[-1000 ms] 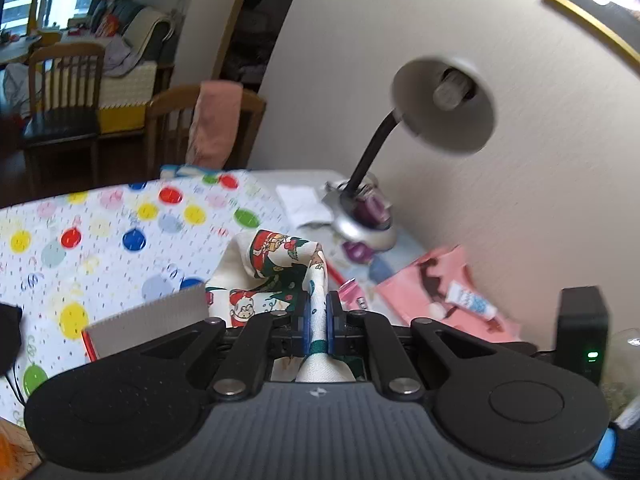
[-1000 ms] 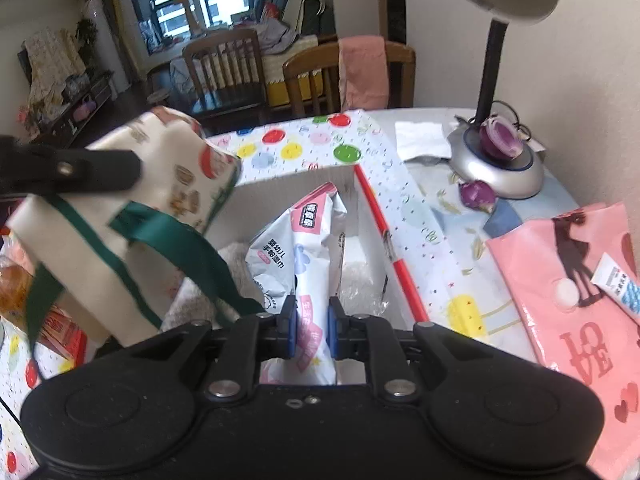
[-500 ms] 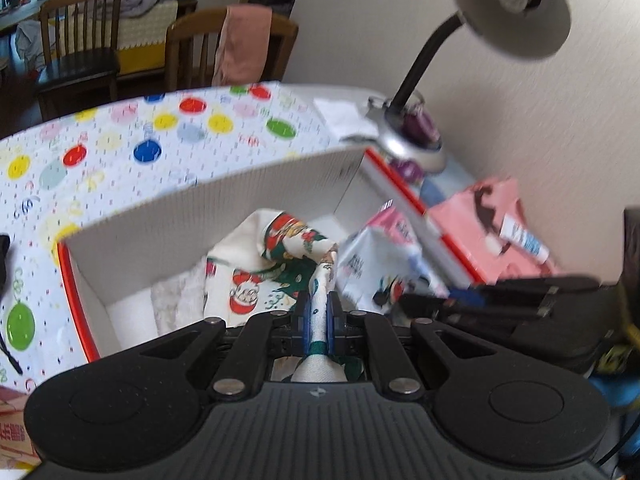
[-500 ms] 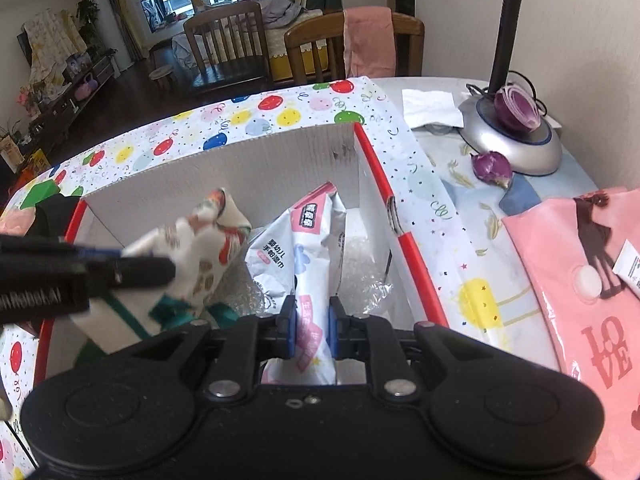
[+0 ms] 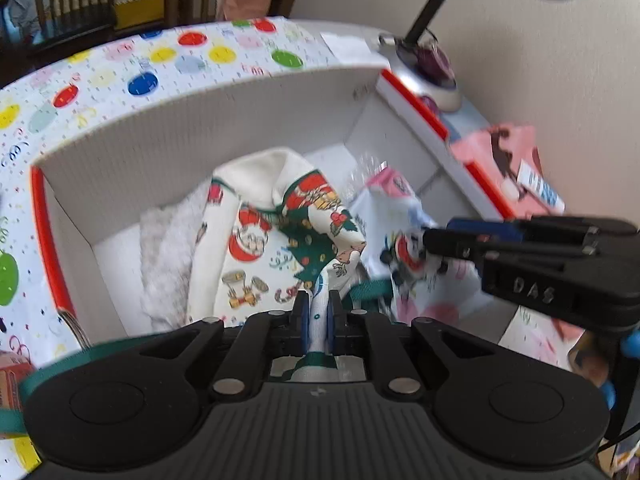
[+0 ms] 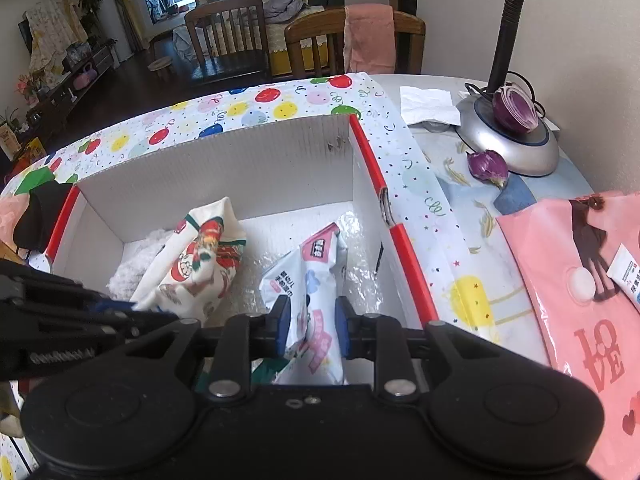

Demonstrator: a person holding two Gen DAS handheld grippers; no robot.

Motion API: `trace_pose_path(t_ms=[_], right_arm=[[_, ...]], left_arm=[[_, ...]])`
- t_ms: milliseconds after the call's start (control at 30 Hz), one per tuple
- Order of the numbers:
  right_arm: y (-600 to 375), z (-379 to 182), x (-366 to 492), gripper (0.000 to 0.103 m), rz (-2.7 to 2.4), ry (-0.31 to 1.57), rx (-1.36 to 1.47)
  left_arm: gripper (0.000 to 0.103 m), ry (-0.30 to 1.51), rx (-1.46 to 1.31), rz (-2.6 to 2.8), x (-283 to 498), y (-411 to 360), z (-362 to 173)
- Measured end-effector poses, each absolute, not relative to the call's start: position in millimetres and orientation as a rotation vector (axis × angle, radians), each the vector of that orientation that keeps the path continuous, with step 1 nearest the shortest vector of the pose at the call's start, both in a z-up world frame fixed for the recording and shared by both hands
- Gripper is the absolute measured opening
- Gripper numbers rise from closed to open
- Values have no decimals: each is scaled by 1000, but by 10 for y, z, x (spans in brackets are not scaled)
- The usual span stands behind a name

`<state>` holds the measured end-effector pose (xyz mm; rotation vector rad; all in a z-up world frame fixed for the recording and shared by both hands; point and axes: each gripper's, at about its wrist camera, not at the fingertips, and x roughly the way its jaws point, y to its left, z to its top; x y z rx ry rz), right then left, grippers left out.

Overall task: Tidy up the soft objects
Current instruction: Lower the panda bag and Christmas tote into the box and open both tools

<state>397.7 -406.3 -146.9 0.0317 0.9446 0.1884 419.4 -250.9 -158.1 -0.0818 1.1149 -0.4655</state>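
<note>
A white cardboard box point(image 5: 200, 120) with red edges sits on the dotted tablecloth; it also shows in the right wrist view point(image 6: 224, 160). My left gripper point(image 5: 317, 316) is shut on a cream Christmas-print cloth bag point(image 5: 288, 232) with green straps, lowered into the box. The bag also shows in the right wrist view point(image 6: 192, 268). My right gripper point(image 6: 311, 332) has its jaws parted around a white and pink wet-wipes pack point(image 6: 308, 272) that rests in the box's right side. A fluffy white cloth point(image 5: 164, 256) lies under the bag.
A silver desk lamp point(image 6: 508, 136) with a purple onion half point(image 6: 516, 108) on its base stands at the right by the wall. A pink "LOVE" bag point(image 6: 580, 280) with a tube lies at the right. Chairs stand beyond the table.
My left gripper has lowered the cloth bag from above the box down into it. My right gripper's jaws have parted around the wipes pack, which now rests in the box.
</note>
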Motion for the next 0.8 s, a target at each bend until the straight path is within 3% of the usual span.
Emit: trace_pose_path(t_ms=[400, 467, 567, 600, 633, 800], right_arm=[[-4105, -1387, 3804, 32, 211, 933, 50], [-4106, -1371, 3776, 33, 214, 929, 50], [-4105, -1337, 3728, 35, 222, 922, 52], [-4103, -1322, 3711, 36, 227, 920, 55], [-4091, -1306, 3693, 38, 232, 918, 58], [-4026, -1212, 3589, 43, 258, 897, 54]], left_arm=[[14, 1090, -3, -481, 3983, -2527, -1579], [20, 1085, -16, -479, 3963, -2500, -1552], [38, 1074, -35, -475, 3937, -2465, -1511], [55, 1065, -35, -475, 3919, -2451, -1492], [66, 1061, -35, -474, 3908, -2442, -1477], [66, 1029, -66, -470, 3838, -2324, -1370]])
